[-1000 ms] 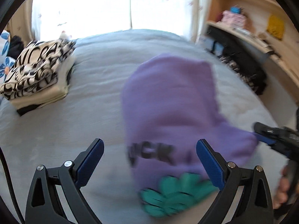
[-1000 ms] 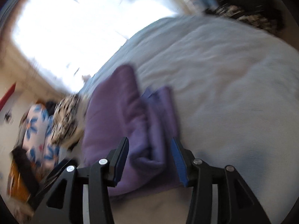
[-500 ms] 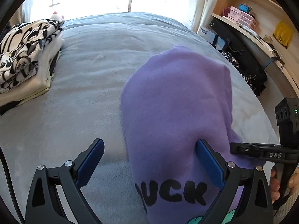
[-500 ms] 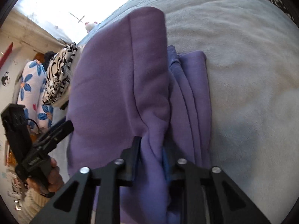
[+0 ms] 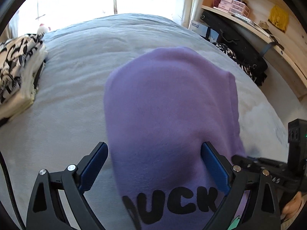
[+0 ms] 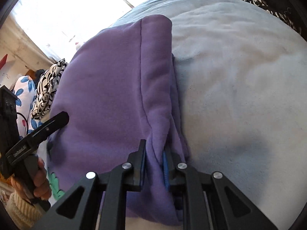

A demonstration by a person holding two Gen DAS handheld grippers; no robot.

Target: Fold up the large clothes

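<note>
A folded purple sweatshirt (image 5: 168, 103) with black letters and a green print lies on the grey bed (image 5: 76, 72). My left gripper (image 5: 153, 164) is open, its blue fingers either side of the sweatshirt's near end, the cloth lying across the gap. My right gripper (image 6: 154, 164) is shut on the sweatshirt's (image 6: 115, 88) folded right edge; it also shows at the right of the left wrist view (image 5: 249, 160). The left gripper's finger shows in the right wrist view (image 6: 48, 124).
A stack of folded clothes, black-and-white patterned on top (image 5: 17, 65), sits at the bed's left side (image 6: 48, 88). Wooden shelves (image 5: 268, 23) and a black bag (image 5: 239, 46) stand beyond the bed's right edge. A bright window is behind.
The right gripper closed on the sweatshirt's folded edge and keeps hold. The left gripper moved closer over the sweatshirt, still open. The blur has gone.
</note>
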